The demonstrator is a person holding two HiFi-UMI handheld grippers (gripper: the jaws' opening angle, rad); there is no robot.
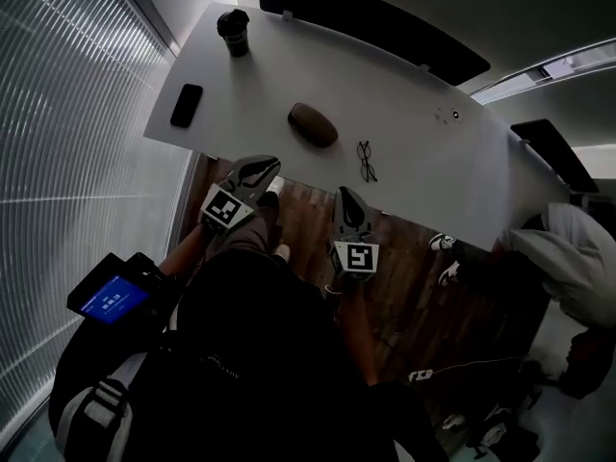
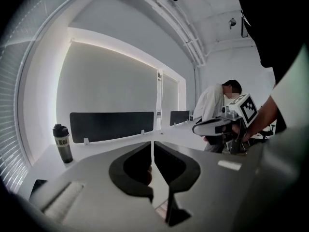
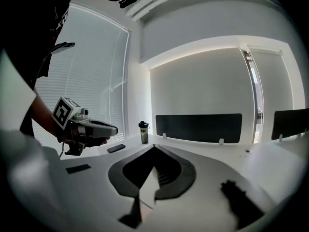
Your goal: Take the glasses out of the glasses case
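Observation:
The brown glasses case [image 1: 313,124] lies closed near the middle of the white table [image 1: 423,162]. Dark-framed glasses [image 1: 367,160] rest on the table just right of it, apart from the case. Both grippers hang in front of the table's near edge, off its surface and touching nothing. My left gripper [image 1: 270,165] [image 2: 153,144] has its jaws together with nothing between them. My right gripper [image 1: 346,194] [image 3: 154,147] is shut and empty as well. Each gripper shows in the other's view: the right gripper [image 2: 215,124] and the left gripper [image 3: 91,128].
A black phone [image 1: 186,105] [image 3: 116,149] lies at the table's left end and a dark bottle [image 1: 233,33] [image 2: 63,144] [image 3: 144,132] stands at the far left corner. A black divider panel [image 1: 371,22] runs along the far edge. Another person [image 1: 568,253] sits at the right.

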